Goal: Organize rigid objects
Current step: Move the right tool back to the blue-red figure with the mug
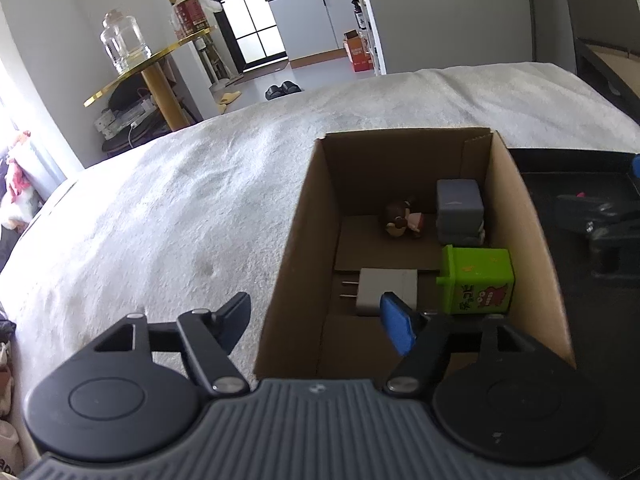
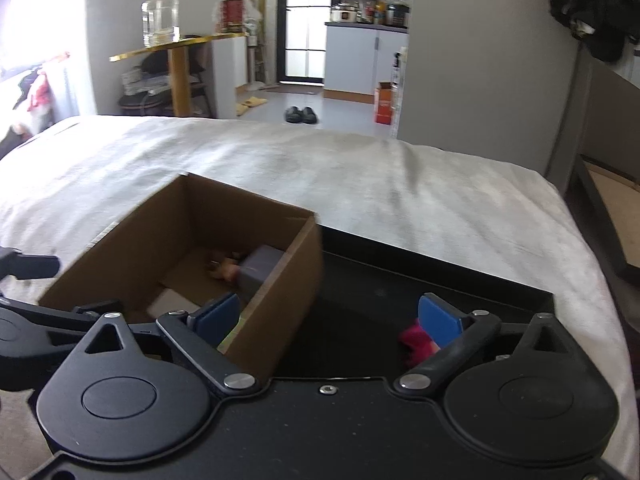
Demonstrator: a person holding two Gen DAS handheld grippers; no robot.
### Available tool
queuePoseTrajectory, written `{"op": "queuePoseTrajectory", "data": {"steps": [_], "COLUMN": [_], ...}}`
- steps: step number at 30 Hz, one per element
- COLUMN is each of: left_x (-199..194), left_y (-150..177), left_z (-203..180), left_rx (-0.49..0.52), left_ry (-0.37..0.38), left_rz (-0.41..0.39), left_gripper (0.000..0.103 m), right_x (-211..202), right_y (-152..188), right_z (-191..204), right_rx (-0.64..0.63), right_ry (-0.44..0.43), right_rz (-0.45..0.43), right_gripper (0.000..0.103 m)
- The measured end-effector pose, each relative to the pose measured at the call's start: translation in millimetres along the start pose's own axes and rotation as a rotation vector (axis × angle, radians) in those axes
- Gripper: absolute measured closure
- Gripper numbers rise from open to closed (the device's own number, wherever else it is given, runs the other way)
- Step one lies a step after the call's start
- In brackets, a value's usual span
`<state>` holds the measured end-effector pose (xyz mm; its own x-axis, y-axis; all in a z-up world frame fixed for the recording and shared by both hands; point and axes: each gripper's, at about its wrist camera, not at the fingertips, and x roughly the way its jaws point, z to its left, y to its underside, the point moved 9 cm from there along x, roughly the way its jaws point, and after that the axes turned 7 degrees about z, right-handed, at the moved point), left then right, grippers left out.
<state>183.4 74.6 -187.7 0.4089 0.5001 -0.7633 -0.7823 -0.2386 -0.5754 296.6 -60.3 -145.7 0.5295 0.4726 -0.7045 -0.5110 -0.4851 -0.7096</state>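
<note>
On the white blanket (image 1: 168, 216) sits an open cardboard box (image 1: 304, 216) holding a white charger plug (image 1: 386, 290), a green toy bin (image 1: 478, 284), a grey block (image 1: 459, 210) and a small brown figurine (image 1: 404, 220). Beside the box lies a black tray (image 2: 400, 280) with something pink (image 2: 414, 340) on it, too blurred to name. Left gripper (image 1: 316, 320) straddles the box's near-left wall, jaws apart, nothing pressed between them. Right gripper (image 2: 332, 316) hangs over the box's right wall and tray, jaws spread wide, gripping nothing
</note>
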Motion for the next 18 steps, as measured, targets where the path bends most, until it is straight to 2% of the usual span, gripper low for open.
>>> {"op": "queuePoseTrajectory", "data": {"steps": [6, 12, 18], "left_x": [-1.0, 0.4, 2.1], "left_y": [-1.9, -1.2, -2.8], "left_z": [-10.6, -12.7, -16.8], "left_rx": [0.057, 0.067, 0.083], "left_ry": [-0.025, -0.049, -0.068], "left_rz": [-0.009, 0.007, 0.015], "left_gripper": [0.029, 0.028, 0.027], "right_x": [2.7, 3.3, 9.8], "right_y": [11.1, 26.4, 37.6], "right_z": [-33.5, -68.3, -98.3], "right_rx": [0.038, 0.066, 0.08], "right_ry": [0.056, 0.085, 0.096], "right_rz": [0.012, 0.015, 0.034], "right_gripper": [0.005, 0.005, 0.013]}}
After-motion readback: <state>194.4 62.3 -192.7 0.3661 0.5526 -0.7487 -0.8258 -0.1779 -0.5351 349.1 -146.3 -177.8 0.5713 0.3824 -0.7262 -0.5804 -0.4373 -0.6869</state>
